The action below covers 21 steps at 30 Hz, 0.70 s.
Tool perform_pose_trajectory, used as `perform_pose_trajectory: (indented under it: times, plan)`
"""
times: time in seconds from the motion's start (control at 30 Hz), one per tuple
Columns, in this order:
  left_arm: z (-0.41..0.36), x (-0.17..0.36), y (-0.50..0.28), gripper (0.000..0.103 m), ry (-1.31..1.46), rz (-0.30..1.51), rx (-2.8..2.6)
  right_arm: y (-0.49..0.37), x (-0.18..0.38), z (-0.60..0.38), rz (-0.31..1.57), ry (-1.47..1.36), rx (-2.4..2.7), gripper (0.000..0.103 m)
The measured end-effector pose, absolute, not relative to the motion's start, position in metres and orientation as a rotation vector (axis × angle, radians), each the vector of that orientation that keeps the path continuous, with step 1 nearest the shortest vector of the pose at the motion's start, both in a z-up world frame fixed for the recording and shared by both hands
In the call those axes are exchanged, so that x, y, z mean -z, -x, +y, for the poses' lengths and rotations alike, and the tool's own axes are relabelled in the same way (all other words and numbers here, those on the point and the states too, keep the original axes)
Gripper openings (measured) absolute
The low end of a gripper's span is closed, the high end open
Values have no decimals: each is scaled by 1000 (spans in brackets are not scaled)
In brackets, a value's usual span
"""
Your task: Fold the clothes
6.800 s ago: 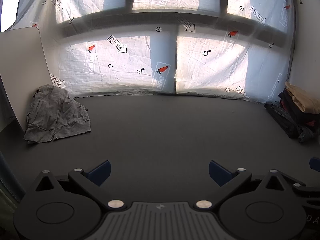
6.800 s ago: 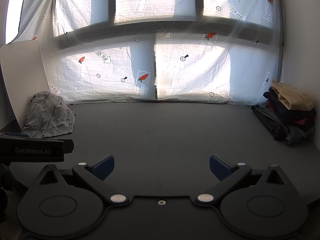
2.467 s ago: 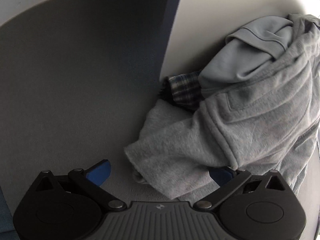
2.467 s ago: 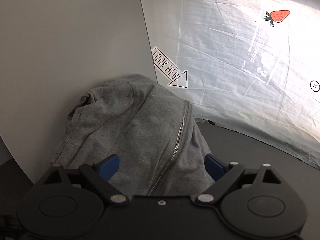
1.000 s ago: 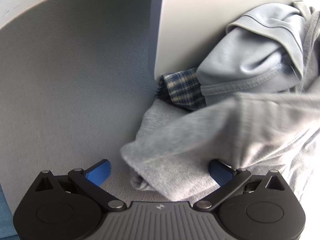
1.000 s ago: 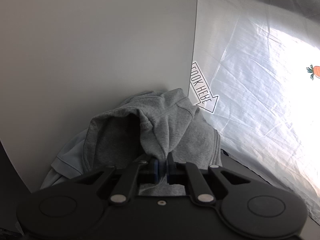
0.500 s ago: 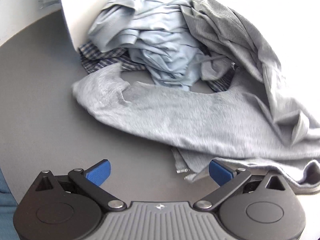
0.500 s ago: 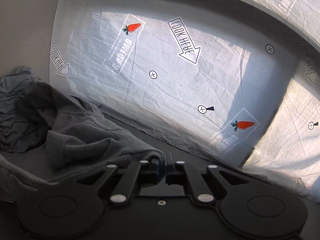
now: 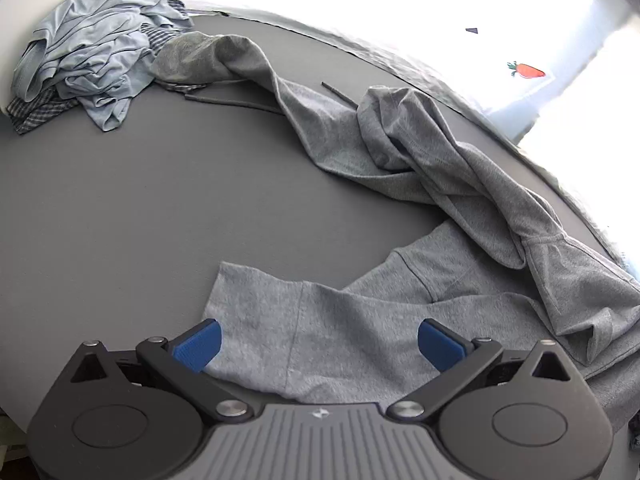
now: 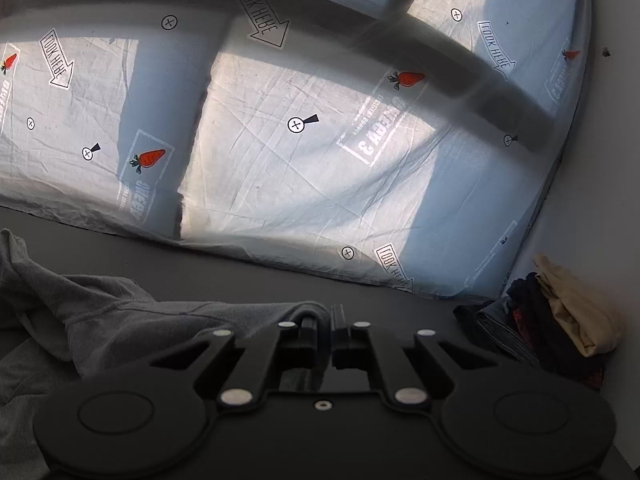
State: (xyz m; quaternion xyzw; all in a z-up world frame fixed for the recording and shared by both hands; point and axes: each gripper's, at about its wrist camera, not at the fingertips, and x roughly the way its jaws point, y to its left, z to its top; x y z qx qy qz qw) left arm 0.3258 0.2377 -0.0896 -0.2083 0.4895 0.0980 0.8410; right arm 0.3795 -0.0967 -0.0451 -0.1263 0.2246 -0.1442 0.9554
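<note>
Grey hoodie (image 9: 400, 168) dragged off the pile; right gripper (image 10: 331, 322) jaws pinching it, left gripper (image 9: 318, 344) jaws spread.

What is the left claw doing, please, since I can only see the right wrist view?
Observer: The left claw is open, hovering over the grey hoodie's hem, gripping nothing.
Operator: Thank you. Is the hoodie flat?
Observer: No, it lies stretched and bunched across the grey table.
Operator: Is anything left where it came from?
Observer: Yes, a light blue garment sits crumpled on a plaid cloth at the far corner.
</note>
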Motion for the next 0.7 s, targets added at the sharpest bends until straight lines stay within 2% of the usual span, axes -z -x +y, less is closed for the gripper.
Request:
perform_pose_trajectory:
  times: [0.07,0.13,0.2,0.23,0.27,0.6,0.7]
  plan:
    - [211,93,-319,103,440,1025,-165,-378,49,-121,503,243,321,11]
    - [188,97,-320,103,425,1056,-109,-382,67,-144,649,248,321,11]
    - [163,100,-324,103,380,1090,-59,-376,81,-167,732,195,317,24]
    - [149,100,-326,103,350,1102,-33,-371,88,-179,764,162,314,35]
    - [139,99,-329,103,317,1106,-11,-364,92,-189,776,130,310,38]
    - [63,92,-377,101,190,1078,124,-356,127,-236,826,-26,225,41]
    - [39,95,-400,92,145,1065,157,-370,132,-240,817,-56,197,42]
